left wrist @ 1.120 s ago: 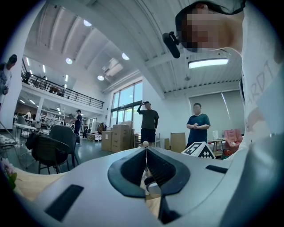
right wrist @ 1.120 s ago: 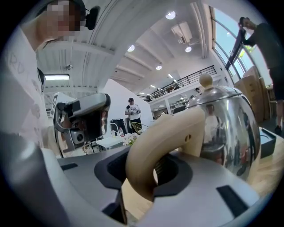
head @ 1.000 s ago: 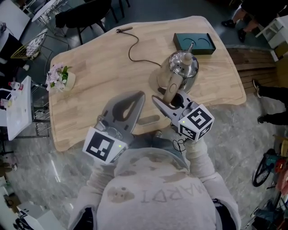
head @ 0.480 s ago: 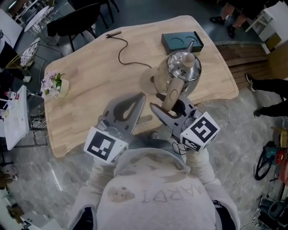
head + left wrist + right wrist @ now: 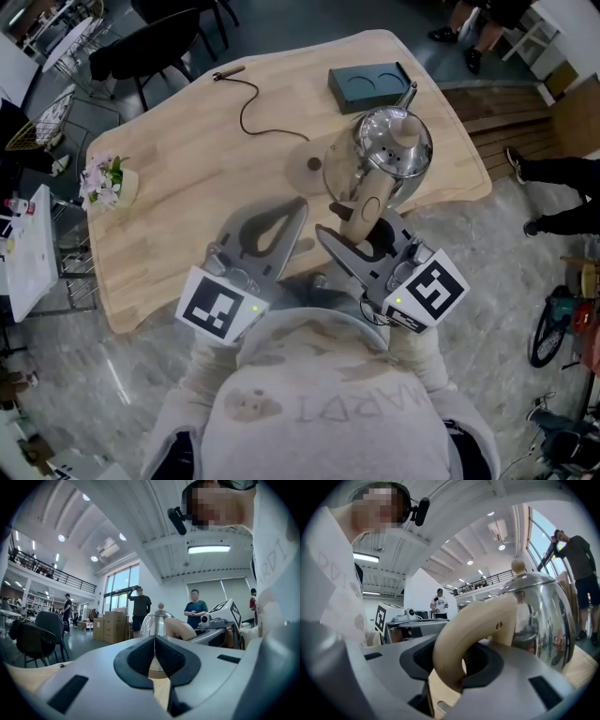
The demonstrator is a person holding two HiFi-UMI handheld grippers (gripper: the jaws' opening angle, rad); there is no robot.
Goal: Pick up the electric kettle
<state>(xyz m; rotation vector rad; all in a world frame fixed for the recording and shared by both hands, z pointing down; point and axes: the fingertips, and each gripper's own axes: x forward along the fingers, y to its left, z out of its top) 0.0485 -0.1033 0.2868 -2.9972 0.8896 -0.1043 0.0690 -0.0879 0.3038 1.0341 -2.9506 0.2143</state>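
Observation:
The steel electric kettle (image 5: 394, 152) with a cream handle (image 5: 367, 208) hangs above the wooden table (image 5: 187, 178), clear of its round base (image 5: 312, 166). My right gripper (image 5: 362, 231) is shut on that handle; in the right gripper view the handle (image 5: 474, 631) sits clamped between the dark pads (image 5: 487, 660), with the shiny kettle body (image 5: 540, 616) beyond. My left gripper (image 5: 282, 223) is shut and holds nothing, hovering over the table's near edge, left of the kettle. In the left gripper view its pads (image 5: 165, 654) meet, and the kettle (image 5: 155, 622) shows ahead.
A cord (image 5: 251, 105) runs from the base to a plug (image 5: 228, 71) at the far edge. A dark green tray (image 5: 367, 84) lies at the back right. A small flower pot (image 5: 109, 181) stands at the left. Chairs and people are around the table.
The right gripper has risen and moved right with the kettle, which has come off its base; the base's dark centre now shows. The left gripper shifted slightly.

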